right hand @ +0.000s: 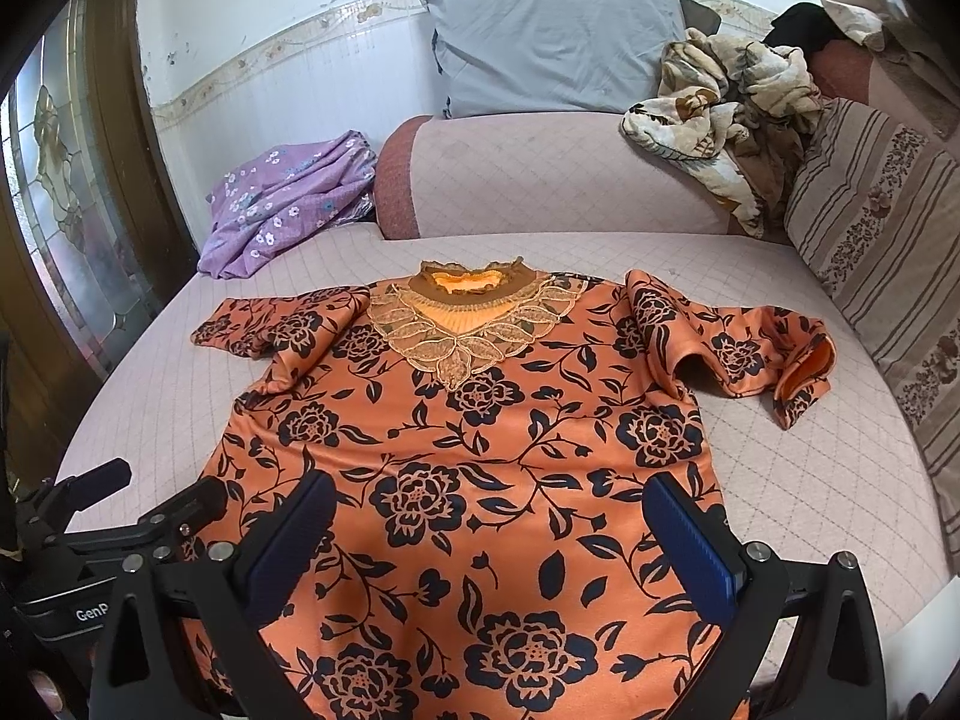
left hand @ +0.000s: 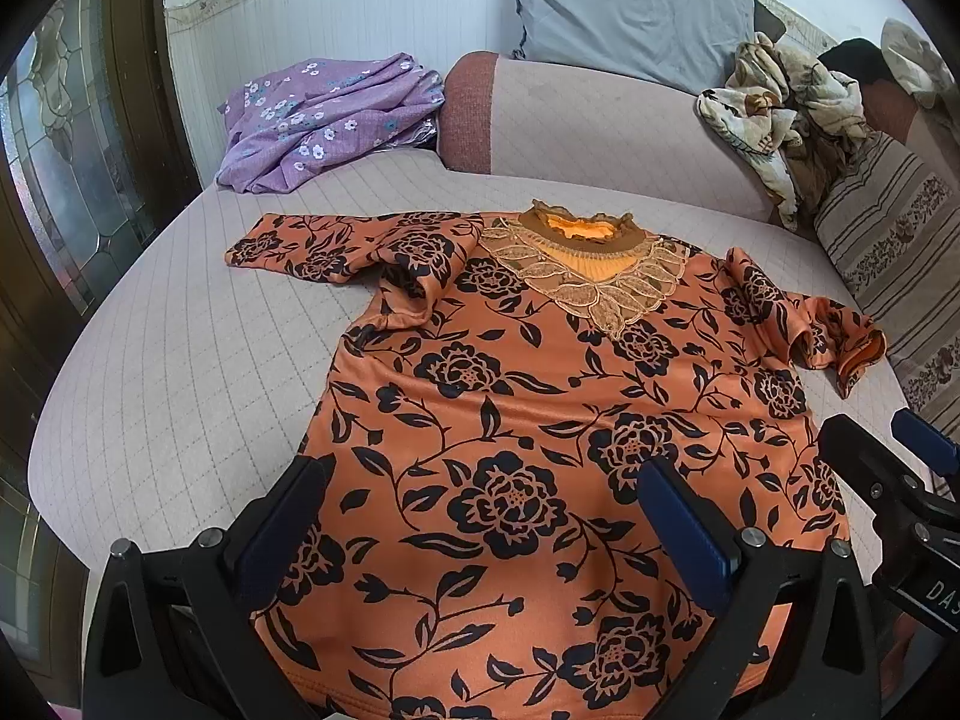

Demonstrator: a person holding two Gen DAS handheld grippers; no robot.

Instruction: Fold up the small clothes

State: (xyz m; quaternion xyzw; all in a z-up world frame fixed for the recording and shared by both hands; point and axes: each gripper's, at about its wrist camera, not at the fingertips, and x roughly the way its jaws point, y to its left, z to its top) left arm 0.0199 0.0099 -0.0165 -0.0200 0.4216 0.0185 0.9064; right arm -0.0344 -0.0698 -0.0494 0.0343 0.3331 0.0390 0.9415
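An orange top (left hand: pixel 510 420) (right hand: pixel 468 450) with black flowers and a lace collar lies face up on the quilted bed cover, collar away from me. Its left sleeve (left hand: pixel 336 246) stretches out flat; the right sleeve (right hand: pixel 738 348) is crumpled near the striped cushion. My left gripper (left hand: pixel 480 516) stands open above the lower left part of the top. My right gripper (right hand: pixel 489 525) stands open above the lower middle, beside the left one. Neither holds any cloth. The hem nearest me is hidden under the gripper bodies.
A purple flowered cloth (left hand: pixel 324 120) lies at the back left of the bed cover (left hand: pixel 180 360). A bolster (right hand: pixel 540 174), a grey pillow (right hand: pixel 558 42) and a crumpled patterned blanket (right hand: pixel 732 114) line the back. A striped cushion (right hand: pixel 888 264) runs along the right. A glass door (left hand: pixel 54 168) stands left.
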